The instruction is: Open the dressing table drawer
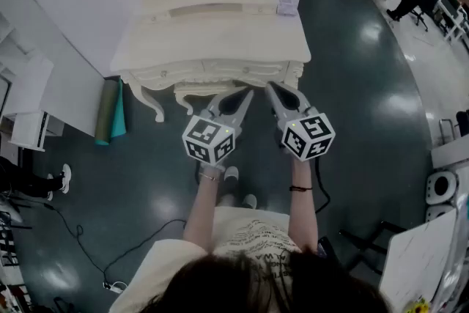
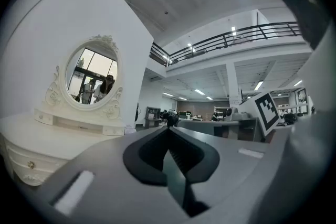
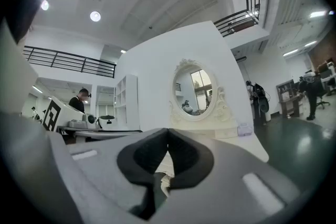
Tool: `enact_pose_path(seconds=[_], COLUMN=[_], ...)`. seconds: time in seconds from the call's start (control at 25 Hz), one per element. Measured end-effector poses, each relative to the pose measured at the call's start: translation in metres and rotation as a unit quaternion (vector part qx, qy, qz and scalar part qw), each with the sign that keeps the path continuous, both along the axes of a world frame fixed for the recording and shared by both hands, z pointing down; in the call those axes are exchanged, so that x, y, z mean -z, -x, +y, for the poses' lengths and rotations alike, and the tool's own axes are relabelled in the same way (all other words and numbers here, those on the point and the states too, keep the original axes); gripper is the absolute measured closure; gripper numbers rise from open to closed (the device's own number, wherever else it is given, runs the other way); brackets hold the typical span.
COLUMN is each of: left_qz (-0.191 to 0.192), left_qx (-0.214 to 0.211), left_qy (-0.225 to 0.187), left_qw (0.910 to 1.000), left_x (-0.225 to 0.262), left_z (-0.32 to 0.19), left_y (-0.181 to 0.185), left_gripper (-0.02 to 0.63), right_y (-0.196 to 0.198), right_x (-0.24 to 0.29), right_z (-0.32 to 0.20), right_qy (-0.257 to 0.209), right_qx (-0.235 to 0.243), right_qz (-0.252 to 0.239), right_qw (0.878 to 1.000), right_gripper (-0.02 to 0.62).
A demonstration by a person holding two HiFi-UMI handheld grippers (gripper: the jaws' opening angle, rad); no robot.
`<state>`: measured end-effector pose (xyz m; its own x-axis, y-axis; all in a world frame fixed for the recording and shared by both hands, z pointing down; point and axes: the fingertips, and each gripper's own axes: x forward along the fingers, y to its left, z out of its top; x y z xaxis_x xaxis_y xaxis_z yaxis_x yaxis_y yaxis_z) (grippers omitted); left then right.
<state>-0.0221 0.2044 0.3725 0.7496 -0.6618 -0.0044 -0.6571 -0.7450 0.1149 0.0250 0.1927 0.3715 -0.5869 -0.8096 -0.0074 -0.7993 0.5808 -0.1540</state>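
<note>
1. The drawer (image 1: 220,70) is found in the carved front of the cream dressing table (image 1: 157,48), just below the edge of the tabletop (image 1: 220,37). It appears fully shut, so the step in hand is judged to be the approach to its pull.
2. The left gripper (image 1: 247,94) and the right gripper (image 1: 269,87) are held level and side by side, with their tips close to the front edge. Both are clenched with nothing between the jaws, as each gripper view shows.
3. A small knob (image 2: 30,165) is seen on the rounded front in the left gripper view. Whether it belongs to the middle drawer cannot be told, so the pull should be confirmed before one gripper is committed.
4. The chosen gripper should be released wide before contact is made, since closed tips would only push against the front.
5. The jaws should be set around the knob and closed behind its head, so that slipping off is avoided.
6. The pull should be made straight back toward the person and kept level, so that the drawer is not jammed.
7. The other gripper should be kept clear of the drawer's path.
</note>
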Motion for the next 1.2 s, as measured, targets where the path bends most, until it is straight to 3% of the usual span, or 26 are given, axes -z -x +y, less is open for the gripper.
enact_pose_path(seconds=[0.76,1.2], left_qz=[0.001,0.009], left_qx=[0.004,0.001], left_qy=[0.008,0.001], left_qw=[1.0000,1.0000], left_x=[-0.003,0.005], left_z=[-0.001,-0.034], left_y=[0.003,0.008], left_gripper=[0.607,0.607], right_y=[0.004,0.011], right_x=[0.001,0.003], right_z=[-0.009,-0.043], right_qy=[0.005,0.003], right_qx=[0.000,0.001], right_qz=[-0.005,-0.001], right_qw=[1.000,1.000], right_gripper=[0.592,0.592])
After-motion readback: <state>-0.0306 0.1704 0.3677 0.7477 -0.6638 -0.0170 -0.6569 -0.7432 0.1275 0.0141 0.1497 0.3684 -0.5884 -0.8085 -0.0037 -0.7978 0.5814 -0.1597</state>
